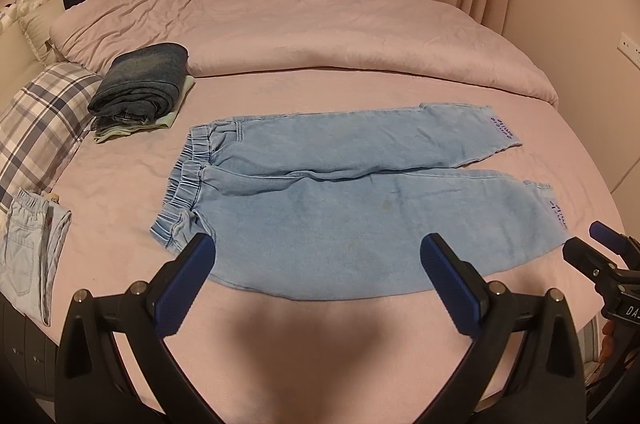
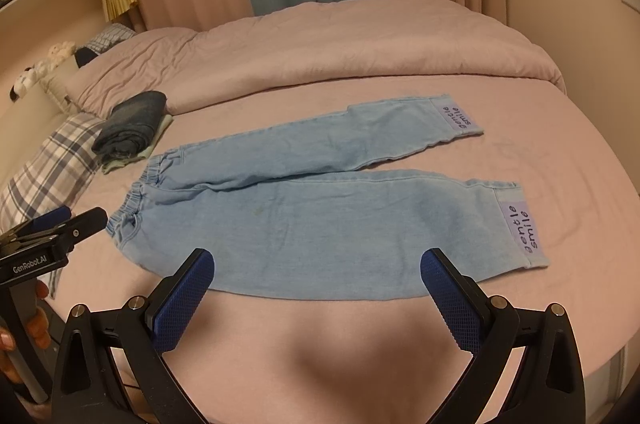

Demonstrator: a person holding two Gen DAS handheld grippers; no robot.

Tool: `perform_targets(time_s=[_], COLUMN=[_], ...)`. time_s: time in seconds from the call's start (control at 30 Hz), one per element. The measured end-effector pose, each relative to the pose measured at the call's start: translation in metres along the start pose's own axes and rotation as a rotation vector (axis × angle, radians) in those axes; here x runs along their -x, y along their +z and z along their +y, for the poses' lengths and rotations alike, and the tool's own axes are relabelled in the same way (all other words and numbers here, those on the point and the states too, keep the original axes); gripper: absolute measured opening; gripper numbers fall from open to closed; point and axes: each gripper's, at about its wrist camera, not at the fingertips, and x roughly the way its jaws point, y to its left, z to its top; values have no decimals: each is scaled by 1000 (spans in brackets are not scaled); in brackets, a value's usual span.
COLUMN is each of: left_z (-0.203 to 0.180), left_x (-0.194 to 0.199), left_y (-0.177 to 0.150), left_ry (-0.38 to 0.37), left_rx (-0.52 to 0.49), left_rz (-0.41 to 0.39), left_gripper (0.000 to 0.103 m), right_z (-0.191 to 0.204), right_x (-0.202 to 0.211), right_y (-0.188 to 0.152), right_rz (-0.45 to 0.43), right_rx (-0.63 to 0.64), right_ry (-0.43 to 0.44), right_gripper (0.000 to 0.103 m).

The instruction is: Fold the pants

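A pink bed carries the light-blue pants spread flat, waistband left, 2 legs side by side — cuffs right. A folded dark stack sits beyond the waistband. Left gripper and right gripper hover at the near hem — both spread wide, empty.
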Motion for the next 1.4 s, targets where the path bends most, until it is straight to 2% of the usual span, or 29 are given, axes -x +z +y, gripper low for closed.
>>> perform_targets(time_s=[1.1,1.23,1.3,1.4], left_z=[2,15,30,66], left_x=[-5,-14,-22,-39], left_y=[-1,-3,-6,-16], left_ry=[-21,-95,-134,-136], left_rx=[5,70,134,268], left_rz=[18,42,58,75], left_gripper=[103,103,103,102], right_z=[4,9,13,25], right_x=[-7,-12,-17,-31], right_y=[-1,-2,-3,-9], right_rz=[19,29,39,56], right_rx=[11,19,30,64], right_ry=[-3,8,27,67], right_gripper=[103,103,103,103])
